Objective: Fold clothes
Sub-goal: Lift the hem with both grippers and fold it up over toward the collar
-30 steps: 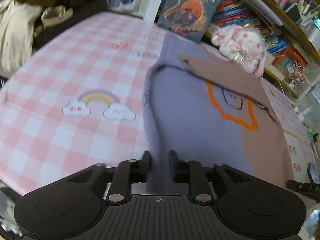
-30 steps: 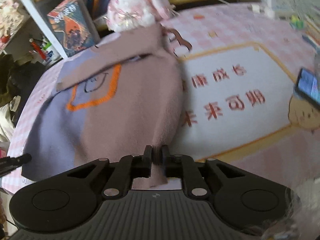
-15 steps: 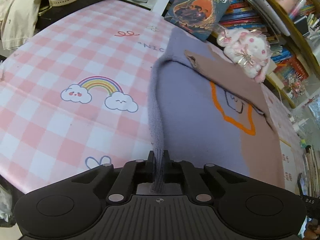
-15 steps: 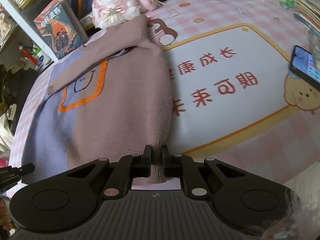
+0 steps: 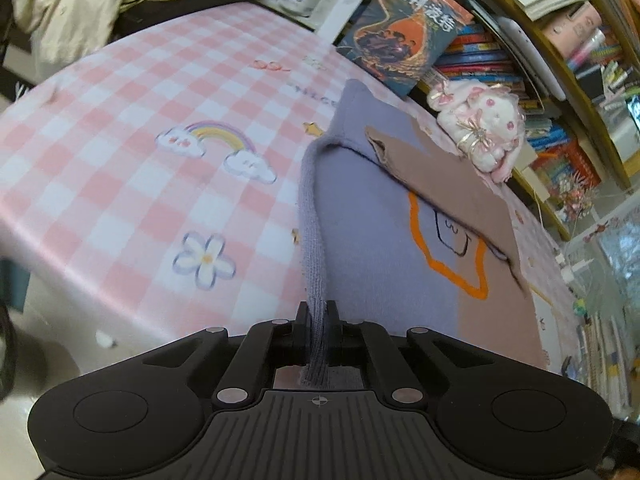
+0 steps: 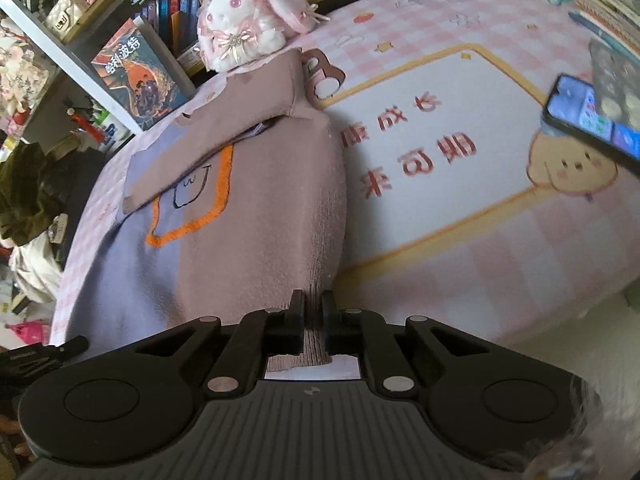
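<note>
Left wrist view
- Tool: your left gripper (image 5: 318,314) is closed tight on the lavender hem corner of the sweater (image 5: 384,240).
- Garment: the sweater lies on the pink checked tablecloth (image 5: 120,184), stretching away from your fingers toward the bookshelf; a mauve sleeve (image 5: 448,188) is folded across its far end.
- Only here: rainbow print, flower print, bare cloth left of the lavender edge.

Right wrist view
- Tool: your right gripper (image 6: 313,314) is pinched shut on the mauve hem corner of the same sweater (image 6: 260,208).
- Axis: the long axis runs from both grippers straight ahead to the plush rabbit (image 6: 244,28); the hem is nearest you, each hand on its own corner.
- Only here: smartphone (image 6: 584,114) well right of the garment, printed panel beside the mauve edge.

Judgement
- Coming move: any fold of the hem would travel forward along that axis, toward the sleeve end.
</note>
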Demonstrator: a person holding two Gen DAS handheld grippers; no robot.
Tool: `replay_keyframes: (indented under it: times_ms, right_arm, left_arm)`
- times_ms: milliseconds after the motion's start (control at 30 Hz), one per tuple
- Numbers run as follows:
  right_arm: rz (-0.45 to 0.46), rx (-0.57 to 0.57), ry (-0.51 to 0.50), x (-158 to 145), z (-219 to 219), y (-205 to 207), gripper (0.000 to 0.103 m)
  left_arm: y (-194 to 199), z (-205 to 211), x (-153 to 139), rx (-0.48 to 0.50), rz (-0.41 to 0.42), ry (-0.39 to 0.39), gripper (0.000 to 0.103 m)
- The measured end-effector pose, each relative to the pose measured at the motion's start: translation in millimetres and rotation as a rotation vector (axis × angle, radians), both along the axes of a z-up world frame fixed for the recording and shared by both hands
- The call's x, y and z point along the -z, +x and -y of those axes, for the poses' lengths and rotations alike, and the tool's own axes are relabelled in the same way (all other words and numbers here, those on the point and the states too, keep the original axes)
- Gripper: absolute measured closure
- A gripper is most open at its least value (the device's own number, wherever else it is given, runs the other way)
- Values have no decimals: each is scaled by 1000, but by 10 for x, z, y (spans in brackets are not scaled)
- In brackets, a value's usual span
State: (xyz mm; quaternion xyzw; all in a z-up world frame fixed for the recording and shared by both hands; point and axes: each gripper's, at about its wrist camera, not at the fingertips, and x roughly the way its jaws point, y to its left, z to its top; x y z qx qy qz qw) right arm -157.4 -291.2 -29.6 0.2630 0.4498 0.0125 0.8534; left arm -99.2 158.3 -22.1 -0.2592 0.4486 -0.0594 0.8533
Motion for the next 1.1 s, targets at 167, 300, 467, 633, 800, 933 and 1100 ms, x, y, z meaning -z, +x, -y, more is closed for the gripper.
replay_keyframes:
  times_ms: [167,300,467,633,800,933,1100]
  right_arm:
    - [-22,-18,66,12,128,-232,96]
    - [-40,-18,132,26,233,-378,96]
    - [-62,-18,214,44,363,-561,96]
    - [47,25,407,-186,596,-556,96]
    - [184,114,570,-441,802,-297,96]
    - [268,183,647,-572,879,45,96]
    - [313,251,685,-630,858,531,96]
  left_arm:
    - [-291,-45,29,-26,-21,-33,99]
    - [-485,-61,102,-58,-46,-59,99]
    - [-563,-134,19,-114,2,-207,100]
    - [-399,-185,-290,-165,151,-418,100]
    - [-23,-110,-512,-212,243,-536,100]
    - [363,-64,-564,-247,273,-571,100]
    - [851,28,-516,-270,265,-573,100]
